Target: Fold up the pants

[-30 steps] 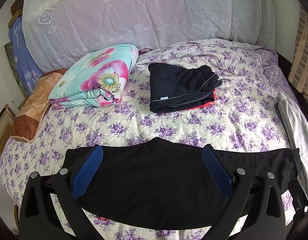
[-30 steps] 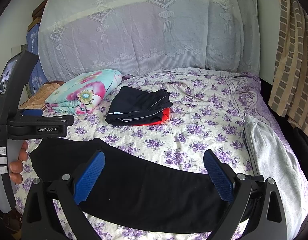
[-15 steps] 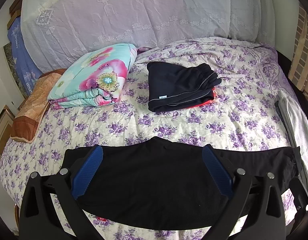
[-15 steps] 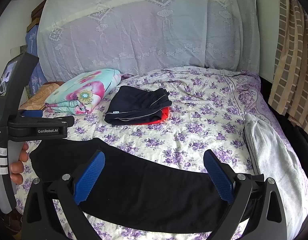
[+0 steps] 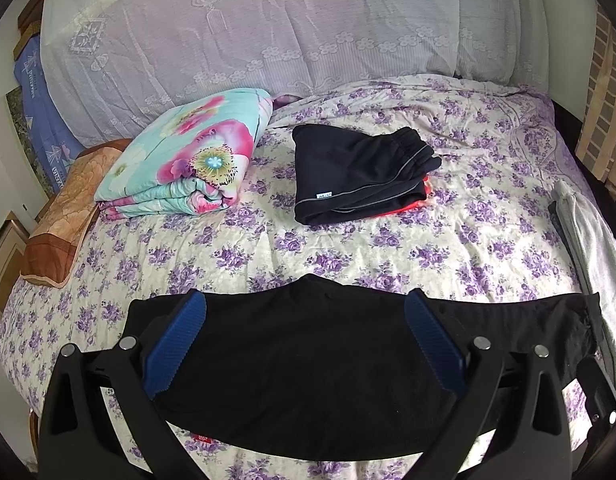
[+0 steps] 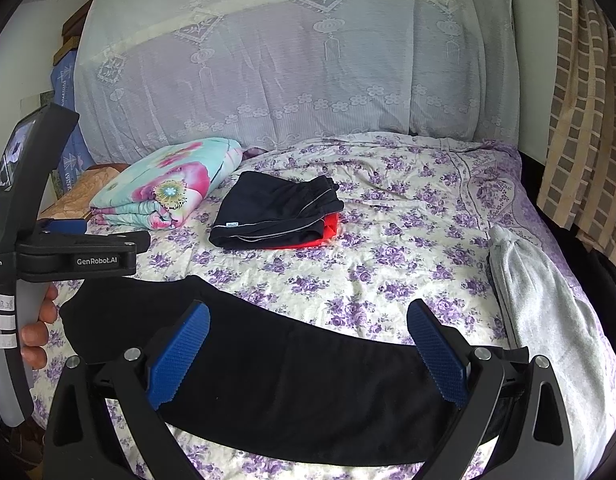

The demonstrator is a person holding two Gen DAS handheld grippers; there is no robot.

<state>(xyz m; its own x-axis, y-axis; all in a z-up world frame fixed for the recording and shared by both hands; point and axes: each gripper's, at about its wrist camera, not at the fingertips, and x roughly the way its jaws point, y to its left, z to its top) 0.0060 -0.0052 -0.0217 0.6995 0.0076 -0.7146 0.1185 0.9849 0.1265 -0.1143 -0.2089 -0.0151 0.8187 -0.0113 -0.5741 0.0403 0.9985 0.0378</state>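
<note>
The black pants (image 5: 308,368) lie stretched lengthwise across the near edge of the flowered bedsheet (image 5: 387,248), already halved leg on leg as far as I can judge, so the crosswise folds are what's left. Farther up the bed a folded dark pair (image 5: 355,176) sits on something red, seemingly finished, and a grey garment (image 6: 547,320) waits at the right edge. My left gripper (image 5: 304,332) hovers over the pants' wider end, jaws spread wide, gripping nothing. My right gripper (image 6: 308,340) is equally wide apart over the narrower stretch, empty too; whether either touches the cloth I cannot tell.
</note>
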